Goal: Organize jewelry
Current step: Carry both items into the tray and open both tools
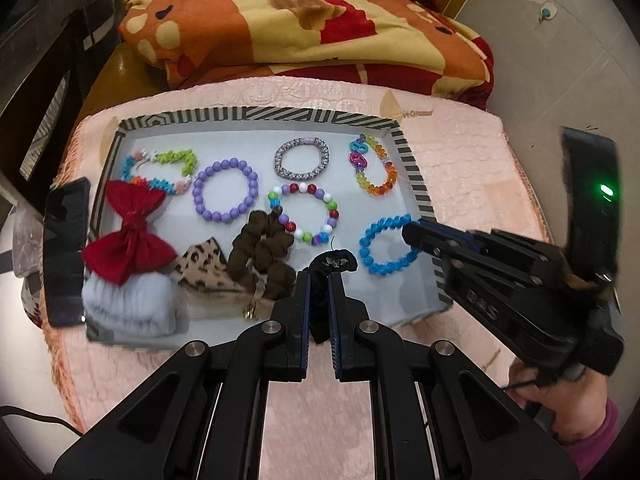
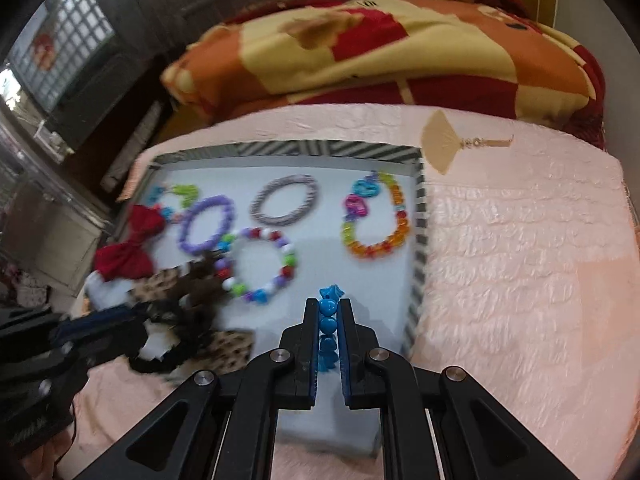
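Observation:
A shallow tray with a striped rim (image 1: pixel 416 178) holds several bead bracelets, hair ties and a red bow (image 1: pixel 130 232). My left gripper (image 1: pixel 319 280) is shut on a black scrunchie (image 1: pixel 332 264) over the tray's near edge. My right gripper (image 2: pixel 329 306) is shut on a blue bead bracelet (image 2: pixel 329 312); in the left wrist view its fingers (image 1: pixel 424 236) pinch the right side of that bracelet (image 1: pixel 380 248) at the tray's right part. The left gripper shows in the right wrist view (image 2: pixel 132 316) with the scrunchie (image 2: pixel 154 362).
The tray sits on a pink quilted cover (image 2: pixel 520 280). A folded orange and red blanket (image 1: pixel 312 28) lies behind it. A tan fan charm (image 2: pixel 444 142) lies past the tray's far right corner. A brown scrunchie (image 1: pixel 260 252), a leopard one (image 1: pixel 202 266) and a white one (image 1: pixel 132 308) crowd the tray's near left.

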{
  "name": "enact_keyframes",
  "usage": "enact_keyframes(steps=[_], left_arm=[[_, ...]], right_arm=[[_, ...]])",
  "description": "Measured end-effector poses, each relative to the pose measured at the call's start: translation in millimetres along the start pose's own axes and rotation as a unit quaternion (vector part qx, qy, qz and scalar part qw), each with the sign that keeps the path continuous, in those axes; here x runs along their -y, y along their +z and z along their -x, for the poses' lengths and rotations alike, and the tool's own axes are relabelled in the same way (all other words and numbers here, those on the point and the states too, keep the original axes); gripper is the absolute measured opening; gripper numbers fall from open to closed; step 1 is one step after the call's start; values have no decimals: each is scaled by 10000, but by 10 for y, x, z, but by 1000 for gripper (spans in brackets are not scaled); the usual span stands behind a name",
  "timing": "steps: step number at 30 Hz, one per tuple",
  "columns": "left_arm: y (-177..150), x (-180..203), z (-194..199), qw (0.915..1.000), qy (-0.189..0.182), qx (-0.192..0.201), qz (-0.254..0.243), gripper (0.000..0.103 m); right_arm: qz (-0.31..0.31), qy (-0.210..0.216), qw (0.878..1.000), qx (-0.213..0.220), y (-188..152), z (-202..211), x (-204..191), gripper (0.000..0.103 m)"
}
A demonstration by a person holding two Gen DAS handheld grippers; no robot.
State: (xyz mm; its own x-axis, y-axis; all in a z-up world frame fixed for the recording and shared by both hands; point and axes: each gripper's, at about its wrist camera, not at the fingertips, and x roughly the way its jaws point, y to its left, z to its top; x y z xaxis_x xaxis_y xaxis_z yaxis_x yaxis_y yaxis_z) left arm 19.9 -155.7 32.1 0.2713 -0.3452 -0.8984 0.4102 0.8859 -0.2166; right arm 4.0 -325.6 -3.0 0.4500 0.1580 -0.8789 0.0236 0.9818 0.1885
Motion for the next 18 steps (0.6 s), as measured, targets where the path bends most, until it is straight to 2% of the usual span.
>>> enact_keyframes(steps=[5,13,18], left_arm=[[66,62,-252,9997,19,-198,-129,7],[43,219,-669,9978,34,-543,-386,7],[56,249,-836,9969,-30,-686,-389,7]], right_arm=[[-32,-276,9996,-10,143,-172,113,8],[-1,-348,9994,-90,232,-292,157,8],[26,-310,9995,-90,221,-239,137,12]])
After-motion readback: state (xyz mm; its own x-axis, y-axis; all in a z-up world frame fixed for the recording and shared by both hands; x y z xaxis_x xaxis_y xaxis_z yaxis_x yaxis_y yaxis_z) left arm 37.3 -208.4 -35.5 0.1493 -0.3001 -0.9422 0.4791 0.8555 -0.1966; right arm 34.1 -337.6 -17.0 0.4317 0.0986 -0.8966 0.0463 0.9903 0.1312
